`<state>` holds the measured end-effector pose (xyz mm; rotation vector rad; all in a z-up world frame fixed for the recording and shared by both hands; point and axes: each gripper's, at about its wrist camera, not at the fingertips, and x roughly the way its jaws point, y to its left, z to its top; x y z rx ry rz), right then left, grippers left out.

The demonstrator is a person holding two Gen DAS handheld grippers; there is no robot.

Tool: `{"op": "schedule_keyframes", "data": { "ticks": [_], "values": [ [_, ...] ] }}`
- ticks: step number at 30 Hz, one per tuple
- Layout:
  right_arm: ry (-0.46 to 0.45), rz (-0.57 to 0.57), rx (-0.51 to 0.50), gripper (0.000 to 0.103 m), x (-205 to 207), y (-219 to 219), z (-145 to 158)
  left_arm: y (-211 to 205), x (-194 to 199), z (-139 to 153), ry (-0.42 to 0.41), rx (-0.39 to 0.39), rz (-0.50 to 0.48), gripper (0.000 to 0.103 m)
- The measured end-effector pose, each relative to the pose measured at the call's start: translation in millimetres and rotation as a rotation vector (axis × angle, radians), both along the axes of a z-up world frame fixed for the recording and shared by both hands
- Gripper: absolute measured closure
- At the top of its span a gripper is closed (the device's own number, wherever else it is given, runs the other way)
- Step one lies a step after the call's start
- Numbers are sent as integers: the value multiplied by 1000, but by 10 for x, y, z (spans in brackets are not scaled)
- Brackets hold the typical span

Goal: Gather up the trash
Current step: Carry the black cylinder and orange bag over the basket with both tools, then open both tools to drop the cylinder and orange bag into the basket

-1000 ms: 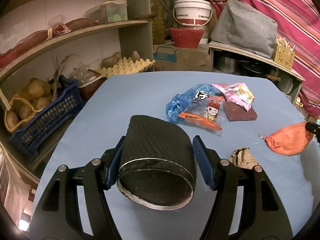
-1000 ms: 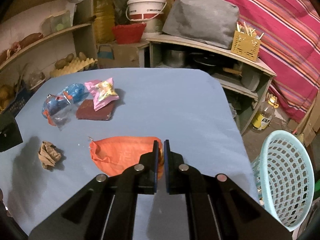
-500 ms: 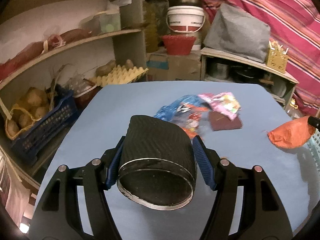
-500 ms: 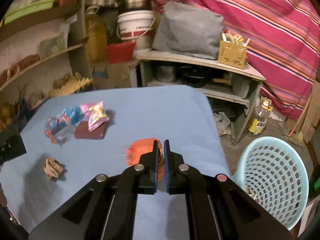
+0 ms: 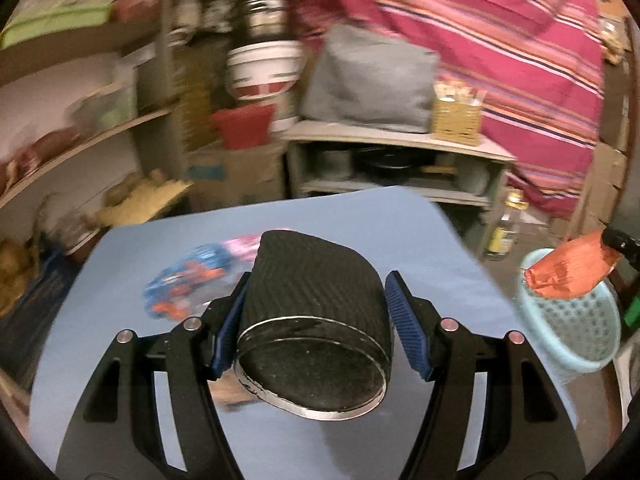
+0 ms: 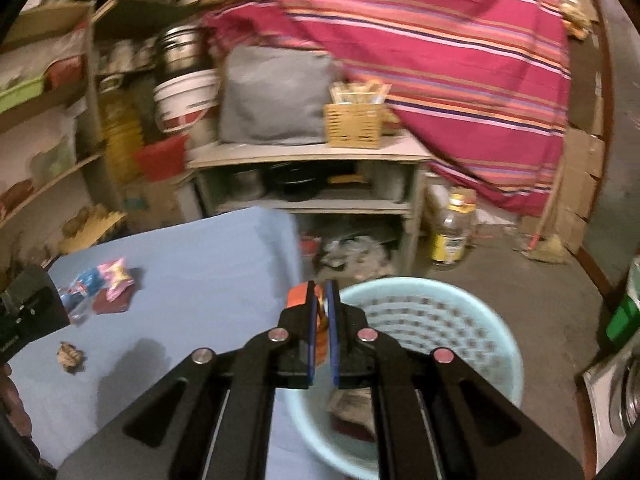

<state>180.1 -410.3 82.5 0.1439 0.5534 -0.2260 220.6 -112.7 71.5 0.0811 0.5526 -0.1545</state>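
My right gripper (image 6: 320, 294) is shut on an orange wrapper (image 6: 319, 312), held in the air over the rim of the light blue basket (image 6: 472, 320); in the left wrist view the orange wrapper (image 5: 568, 270) hangs above the basket (image 5: 576, 332). My left gripper (image 5: 316, 312) holds a black woven cylinder (image 5: 316, 320) between its blue pads above the blue table (image 5: 360, 220). Blue, pink and dark red wrappers (image 6: 100, 286) and a crumpled brown paper (image 6: 70, 356) lie on the table. The blue wrapper (image 5: 188, 280) shows blurred behind the cylinder.
Shelves with potatoes and egg trays (image 6: 88, 224) stand at the left. A low shelf with pots (image 6: 304, 184), a grey bag and a straw basket (image 6: 354, 124) stands behind the table. A bottle (image 6: 450, 232) stands on the floor. The basket holds some trash (image 6: 352, 404).
My right gripper has lifted the orange wrapper off the table and carried it right, over the basket. My left gripper has swung right with the black cylinder still in it.
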Motion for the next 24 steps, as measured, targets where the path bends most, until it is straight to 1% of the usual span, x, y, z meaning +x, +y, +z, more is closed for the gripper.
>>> {"op": "schedule_keyframes", "data": {
  "ticks": [3, 5, 6, 11, 16, 22, 23, 24],
  "values": [
    [5, -44, 3, 98, -139, -311, 8, -513, -36, 11, -10, 3, -77, 38],
    [13, -74, -15, 98, -207, -472, -14, -887, -76, -11, -13, -3, -133, 38],
    [18, -84, -19, 98, -228, -536, -33, -982, -78, -23, -13, -6, -147, 38],
    [44, -115, 7, 98, -264, -829, -153, -1666, -68, -196, 27, -16, -245, 38],
    [64, -123, 35, 98, -213, -1021, -246, -2149, -6, -349, 66, -11, -300, 38],
    [81, -138, 72, 98, -171, -1155, -355, -2510, 110, -425, 100, -33, -333, 38],
    [86, -141, 74, 98, -152, -1174, -378, -2547, 124, -427, 100, -33, -335, 37],
    [90, -143, 79, 98, -136, -1188, -397, -2574, 131, -421, 98, -31, -338, 31]
  ]
}}
